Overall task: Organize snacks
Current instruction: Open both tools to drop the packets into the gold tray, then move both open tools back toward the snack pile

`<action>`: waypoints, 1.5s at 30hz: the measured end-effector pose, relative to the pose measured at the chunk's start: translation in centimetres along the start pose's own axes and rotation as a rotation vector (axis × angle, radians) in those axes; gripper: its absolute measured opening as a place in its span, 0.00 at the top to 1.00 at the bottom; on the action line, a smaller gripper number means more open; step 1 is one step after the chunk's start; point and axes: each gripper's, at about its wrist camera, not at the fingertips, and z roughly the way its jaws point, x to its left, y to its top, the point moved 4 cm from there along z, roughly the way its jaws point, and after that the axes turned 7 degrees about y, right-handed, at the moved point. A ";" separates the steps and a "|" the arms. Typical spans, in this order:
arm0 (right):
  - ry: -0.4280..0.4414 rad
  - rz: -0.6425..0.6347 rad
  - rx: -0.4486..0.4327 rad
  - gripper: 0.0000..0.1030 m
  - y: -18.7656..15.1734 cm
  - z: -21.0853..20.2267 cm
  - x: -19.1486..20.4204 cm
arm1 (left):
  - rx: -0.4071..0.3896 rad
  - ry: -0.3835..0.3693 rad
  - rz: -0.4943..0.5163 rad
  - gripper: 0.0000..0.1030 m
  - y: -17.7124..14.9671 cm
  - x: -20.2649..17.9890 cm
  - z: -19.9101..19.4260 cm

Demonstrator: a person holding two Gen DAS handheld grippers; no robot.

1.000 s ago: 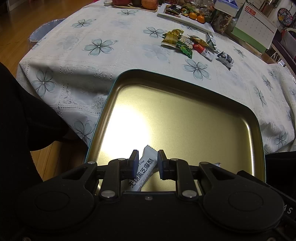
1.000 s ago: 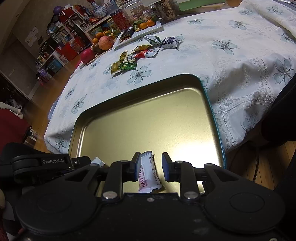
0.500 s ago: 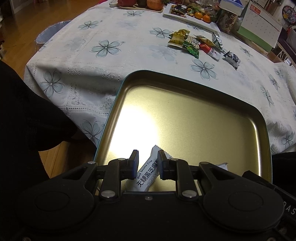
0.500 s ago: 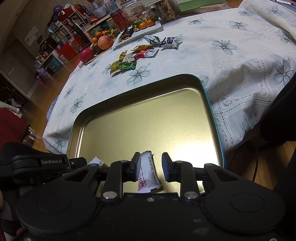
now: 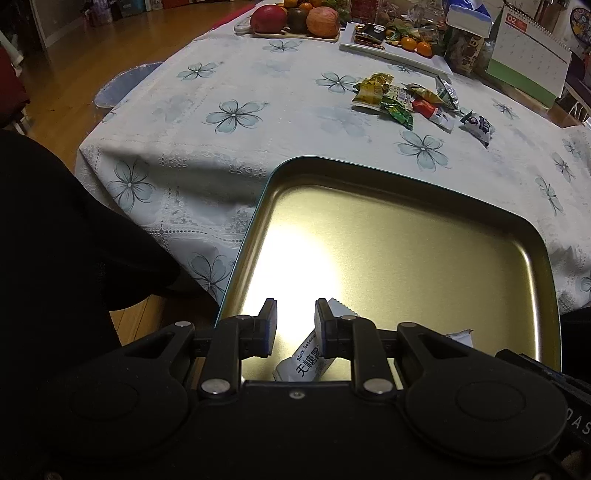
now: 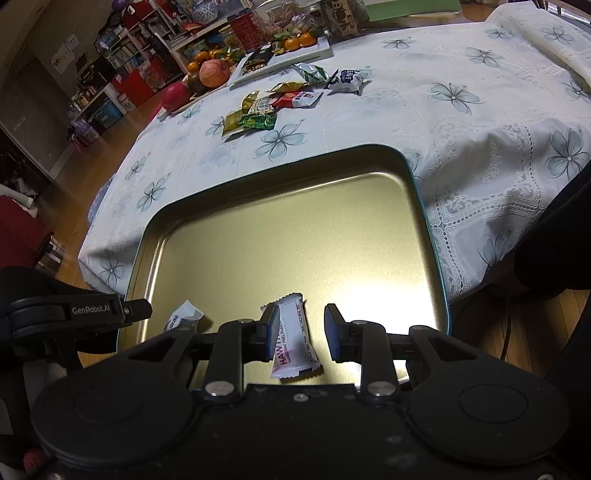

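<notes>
Hovering over the near end of a gold tin tray [image 5: 424, 236], both grippers point down into it. The left gripper [image 5: 295, 323] has its jaws narrowly parted with a gap between them; a white sesame snack bar [image 5: 304, 363] lies on the tray floor below, partly behind the right finger and not pinched. The right gripper [image 6: 301, 326] has just been easing its jaws apart, and a white hawthorn bar [image 6: 293, 339] stands between them, leaning against the left finger and clear of the other. Beyond the tray, on the flowered tablecloth [image 5: 240, 110], a loose heap of wrapped snacks [image 5: 402, 99] waits. Farther back sit a fruit board [image 5: 295, 22] and a white plate [image 5: 395, 50].
</notes>
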 end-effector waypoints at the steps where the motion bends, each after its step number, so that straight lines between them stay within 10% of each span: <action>1: -0.003 0.000 0.004 0.72 0.0 0.0 0.0 | 0.000 0.007 0.004 0.72 -0.1 -0.1 0.0; 22: 0.004 0.000 0.174 0.69 2.1 1.4 1.2 | 0.145 -0.010 0.113 0.71 1.7 -1.5 0.3; 45: -0.031 -0.059 0.141 0.69 19.5 6.5 0.2 | 0.104 -0.012 0.192 0.71 15.5 -4.1 3.7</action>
